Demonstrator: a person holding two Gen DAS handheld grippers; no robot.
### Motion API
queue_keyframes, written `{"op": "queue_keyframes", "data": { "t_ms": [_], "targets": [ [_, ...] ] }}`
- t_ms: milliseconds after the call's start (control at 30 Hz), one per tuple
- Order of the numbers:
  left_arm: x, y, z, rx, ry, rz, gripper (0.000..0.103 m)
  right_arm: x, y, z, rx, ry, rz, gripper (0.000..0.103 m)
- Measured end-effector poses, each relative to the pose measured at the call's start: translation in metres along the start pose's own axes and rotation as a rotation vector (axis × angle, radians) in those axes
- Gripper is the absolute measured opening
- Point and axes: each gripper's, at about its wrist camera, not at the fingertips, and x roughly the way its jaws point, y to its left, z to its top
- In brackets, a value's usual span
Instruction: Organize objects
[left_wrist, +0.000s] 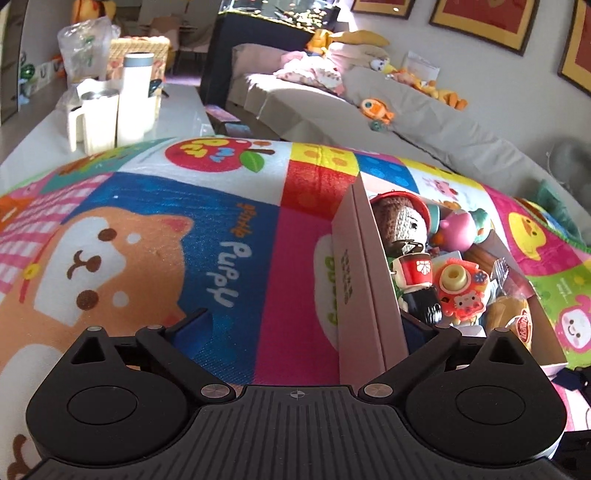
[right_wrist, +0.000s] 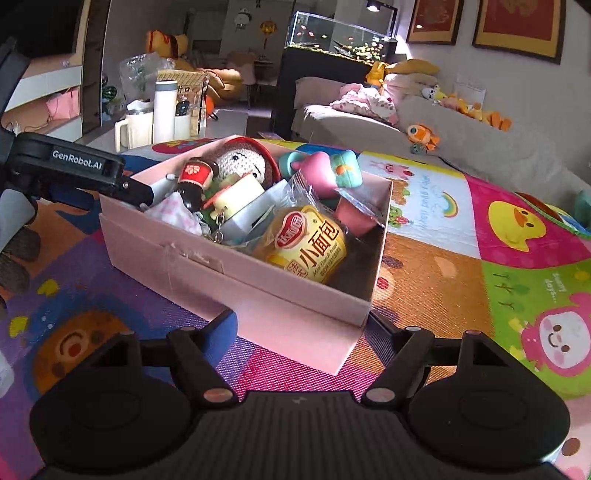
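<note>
A pink cardboard box (right_wrist: 236, 280) stands on the colourful play mat, filled with toys: a crocheted doll (right_wrist: 242, 160), a small red-and-black figurine (right_wrist: 194, 179), a yellow bread packet (right_wrist: 308, 245), pink and green toys. In the left wrist view the box wall (left_wrist: 364, 280) runs between my left gripper's (left_wrist: 312, 326) wide-open fingers, with one finger inside the box and one outside. My right gripper (right_wrist: 299, 328) is open, its fingers either side of the box's near corner. The left gripper also shows in the right wrist view (right_wrist: 122, 184) at the box's left rim.
The play mat (left_wrist: 207, 236) covers the floor. A low white table (left_wrist: 177, 110) with a jug, cups and a bottle stands behind. A grey sofa (right_wrist: 461, 147) with plush toys is at the right; a fish tank (right_wrist: 340, 40) is at the back.
</note>
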Motion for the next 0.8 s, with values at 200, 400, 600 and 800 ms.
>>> {"op": "queue_keyframes", "data": {
  "t_ms": [200,400,600,800],
  "targets": [
    [-0.058,-0.016,-0.017,0.090,-0.166,-0.011,0.101,-0.028,-0.003,-0.014,0.089,0.014,0.016,0.101],
    [-0.105,-0.024,-0.091,0.171,-0.016,-0.091,0.101,-0.079,0.007,-0.059,0.248,0.045,0.049,0.103],
    [-0.106,-0.042,-0.139,0.242,-0.036,0.074,0.101,-0.085,0.020,-0.086,0.333,0.107,-0.057,0.103],
    [-0.095,-0.052,-0.136,0.262,-0.024,0.158,0.102,-0.071,0.017,-0.081,0.325,0.115,-0.098,0.103]
  ]
}}
